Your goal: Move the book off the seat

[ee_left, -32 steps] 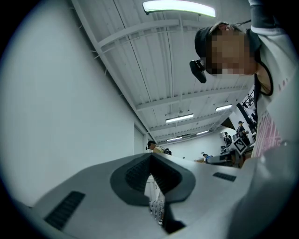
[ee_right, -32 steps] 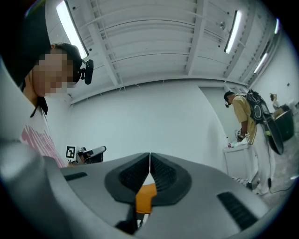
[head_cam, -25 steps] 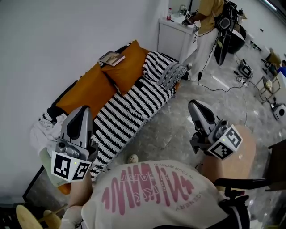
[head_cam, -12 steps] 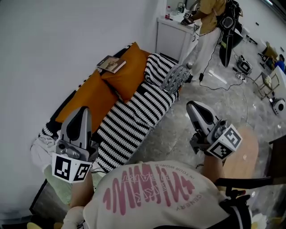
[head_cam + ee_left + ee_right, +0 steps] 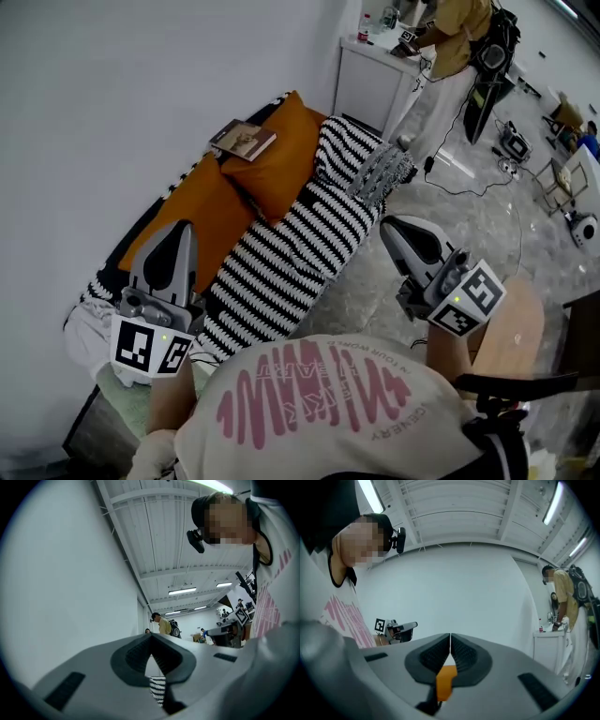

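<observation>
Item one, the sofa [image 5: 141, 220], long and set against the white wall, is our reference for all that follows. Item two, the book [image 5: 244, 140], lies flat on top of the upper orange cushion [image 5: 286, 164], at the sofa's back edge by the wall and towards its far end, untouched by either tool. Item three, a second orange cushion [image 5: 187, 217], leans on the sofa's backrest nearer to us. Item four, a black-and-white striped cover [image 5: 300, 234], runs along the sofa's seat, with a grey patterned throw [image 5: 380, 173] bunched at the far end. Item five, the left gripper [image 5: 176, 239], hangs over the sofa's near end, well short of the book; we see its jaws pressed together at the tips with nothing held, only striped cloth showing beyond them. Item six, the right gripper [image 5: 396, 230], is out over the floor in front of the sofa, jaws likewise closed tight and empty, with orange showing past them. Item seven, a white cabinet [image 5: 370, 89], stands just past the sofa's far end, a person [image 5: 459, 33] standing at it.
</observation>
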Action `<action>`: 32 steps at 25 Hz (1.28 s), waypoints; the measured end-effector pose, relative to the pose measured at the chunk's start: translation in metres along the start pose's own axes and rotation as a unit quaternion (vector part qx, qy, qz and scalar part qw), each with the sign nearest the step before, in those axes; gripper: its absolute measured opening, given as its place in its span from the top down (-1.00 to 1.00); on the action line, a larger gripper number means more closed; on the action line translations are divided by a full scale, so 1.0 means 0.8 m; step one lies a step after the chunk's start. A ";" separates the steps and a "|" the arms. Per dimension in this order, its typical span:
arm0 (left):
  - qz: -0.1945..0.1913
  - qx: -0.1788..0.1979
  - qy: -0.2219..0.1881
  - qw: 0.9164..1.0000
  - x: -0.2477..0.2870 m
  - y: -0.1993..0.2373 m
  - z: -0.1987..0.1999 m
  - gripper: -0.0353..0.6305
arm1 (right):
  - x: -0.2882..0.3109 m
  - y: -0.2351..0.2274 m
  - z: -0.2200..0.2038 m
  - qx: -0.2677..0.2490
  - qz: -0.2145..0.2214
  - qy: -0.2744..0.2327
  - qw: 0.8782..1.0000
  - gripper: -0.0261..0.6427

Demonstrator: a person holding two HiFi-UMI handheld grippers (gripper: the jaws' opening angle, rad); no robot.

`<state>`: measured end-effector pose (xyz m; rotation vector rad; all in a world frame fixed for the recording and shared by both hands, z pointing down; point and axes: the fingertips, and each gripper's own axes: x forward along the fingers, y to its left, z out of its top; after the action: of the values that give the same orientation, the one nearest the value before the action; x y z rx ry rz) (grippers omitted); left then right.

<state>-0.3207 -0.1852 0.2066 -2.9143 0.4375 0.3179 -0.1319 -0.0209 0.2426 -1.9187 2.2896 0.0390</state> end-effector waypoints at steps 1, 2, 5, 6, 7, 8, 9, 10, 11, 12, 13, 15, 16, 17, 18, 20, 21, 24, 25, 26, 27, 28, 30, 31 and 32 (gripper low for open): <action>0.002 -0.001 -0.001 1.000 0.002 0.006 -0.003 0.87 | 0.004 -0.002 -0.003 -0.005 -0.002 0.002 1.000 0.88; 0.007 -0.002 0.000 1.000 0.006 0.013 -0.008 0.88 | 0.009 -0.005 -0.007 -0.005 -0.006 0.004 1.000 0.88; 0.022 -0.016 0.011 1.000 0.024 0.037 -0.024 0.87 | 0.021 -0.026 -0.016 0.010 -0.019 0.007 1.000 0.88; 0.021 -0.023 0.013 0.999 0.031 0.041 -0.029 0.87 | 0.023 -0.034 -0.017 0.016 -0.025 0.006 1.000 0.88; 0.018 -0.028 0.013 0.999 0.037 0.041 -0.033 0.87 | 0.022 -0.042 -0.018 0.024 -0.029 0.004 0.999 0.88; 0.014 -0.029 0.011 0.999 0.040 0.039 -0.037 0.87 | 0.021 -0.048 -0.020 0.031 -0.032 -0.001 0.999 0.88; 0.011 -0.027 0.007 1.000 0.041 0.035 -0.039 0.87 | 0.018 -0.053 -0.023 0.039 -0.032 -0.006 0.999 0.88; 0.009 -0.023 0.003 1.000 0.041 0.030 -0.042 0.87 | 0.016 -0.056 -0.027 0.047 -0.030 -0.011 0.998 0.88; 0.009 -0.019 -0.001 1.000 0.040 0.025 -0.043 0.87 | 0.015 -0.059 -0.032 0.054 -0.026 -0.015 0.998 0.88; 0.011 -0.015 -0.003 1.000 0.039 0.020 -0.045 0.87 | 0.015 -0.062 -0.036 0.059 -0.020 -0.017 0.998 0.88; 0.015 -0.013 -0.002 1.000 0.040 0.015 -0.048 0.87 | 0.017 -0.066 -0.040 0.063 -0.011 -0.016 0.998 0.88; 0.026 -0.011 0.005 1.000 0.050 0.012 -0.055 0.88 | 0.028 -0.080 -0.042 0.062 0.012 -0.009 0.998 0.88; 0.033 -0.009 0.009 0.999 0.058 0.014 -0.059 0.87 | 0.037 -0.090 -0.042 0.058 0.025 -0.006 0.998 0.88; 0.041 -0.008 0.012 0.999 0.067 0.018 -0.063 0.87 | 0.046 -0.100 -0.041 0.052 0.038 -0.004 0.998 0.88; 0.052 -0.008 0.013 0.999 0.075 0.024 -0.066 0.87 | 0.056 -0.111 -0.039 0.046 0.050 -0.004 0.998 0.88; 0.084 -0.013 0.009 0.996 0.093 0.035 -0.067 0.87 | 0.075 -0.138 -0.031 0.041 0.071 -0.009 0.997 0.88; 0.100 -0.017 0.005 0.995 0.103 0.039 -0.066 0.87 | 0.084 -0.154 -0.027 0.046 0.083 -0.014 0.995 0.88; 0.128 -0.016 -0.004 0.992 0.141 0.044 -0.068 0.88 | 0.112 -0.206 -0.022 0.079 0.118 -0.022 0.990 0.88; 0.136 -0.013 -0.005 0.991 0.152 0.045 -0.069 0.87 | 0.123 -0.223 -0.023 0.089 0.127 -0.021 0.988 0.88; 0.147 -0.010 -0.006 0.989 0.160 0.047 -0.070 0.87 | 0.132 -0.238 -0.025 0.098 0.134 -0.019 0.986 0.88; 0.158 -0.011 -0.006 0.987 0.167 0.050 -0.070 0.87 | 0.141 -0.251 -0.027 0.107 0.141 -0.016 0.984 0.88; 0.168 -0.013 -0.005 0.986 0.174 0.053 -0.071 0.88 | 0.149 -0.263 -0.028 0.114 0.149 -0.013 0.982 0.88; 0.187 -0.015 -0.002 0.982 0.186 0.057 -0.075 0.87 | 0.162 -0.286 -0.028 0.123 0.161 -0.007 0.979 0.88; 0.197 -0.016 0.001 0.980 0.190 0.058 -0.077 0.87 | 0.169 -0.298 -0.029 0.127 0.166 -0.005 0.978 0.88; 0.209 -0.016 0.004 0.978 0.192 0.059 -0.080 0.87 | 0.175 -0.309 -0.030 0.131 0.172 -0.003 0.976 0.88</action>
<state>-0.1798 -0.2837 0.2253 -2.8311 1.0571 0.3706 0.0845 -0.2049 0.2672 -1.3822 2.4523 -0.2071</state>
